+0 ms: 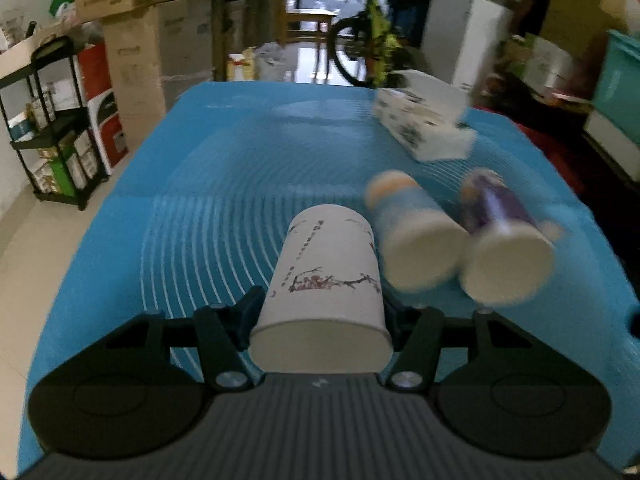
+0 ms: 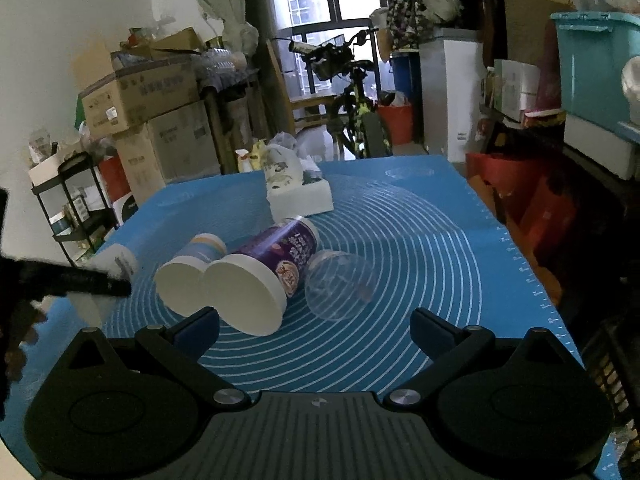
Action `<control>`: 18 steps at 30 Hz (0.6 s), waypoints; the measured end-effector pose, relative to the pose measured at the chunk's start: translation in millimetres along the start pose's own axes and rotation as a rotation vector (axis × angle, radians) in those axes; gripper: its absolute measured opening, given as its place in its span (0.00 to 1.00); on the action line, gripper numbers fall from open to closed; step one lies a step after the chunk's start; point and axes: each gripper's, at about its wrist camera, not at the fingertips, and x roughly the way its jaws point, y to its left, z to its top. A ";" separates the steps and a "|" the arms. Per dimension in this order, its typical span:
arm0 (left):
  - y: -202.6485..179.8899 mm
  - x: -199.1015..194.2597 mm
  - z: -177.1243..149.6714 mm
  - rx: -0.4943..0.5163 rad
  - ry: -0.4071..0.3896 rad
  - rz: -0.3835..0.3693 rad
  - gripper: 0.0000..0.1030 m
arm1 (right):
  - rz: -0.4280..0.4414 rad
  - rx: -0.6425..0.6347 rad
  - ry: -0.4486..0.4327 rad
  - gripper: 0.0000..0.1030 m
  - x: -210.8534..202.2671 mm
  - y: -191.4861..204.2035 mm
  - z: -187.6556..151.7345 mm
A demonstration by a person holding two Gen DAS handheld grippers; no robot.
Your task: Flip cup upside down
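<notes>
the left gripper has its jaws pinching the white paper cup with the plum-branch print, gripped near the wide rim, which faces the camera; the closed base points away over the blue mat. so the cup is grasped and seems lifted and tipped on its side, though contact with the counter is hard to judge. what is left is finishing the turn and setting it rim-down. the right gripper hangs with jaws spread, holding nothing.
</notes>
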 end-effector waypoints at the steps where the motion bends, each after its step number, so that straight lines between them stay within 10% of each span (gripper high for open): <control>1: -4.1 -5.0 -8.9 0.000 0.006 -0.012 0.58 | 0.001 -0.005 -0.005 0.98 -4.7 1.3 -1.6; 18: -63.0 0.9 -55.9 -0.015 0.075 -0.074 0.62 | 0.017 -0.023 0.078 0.98 -22.5 8.9 -27.2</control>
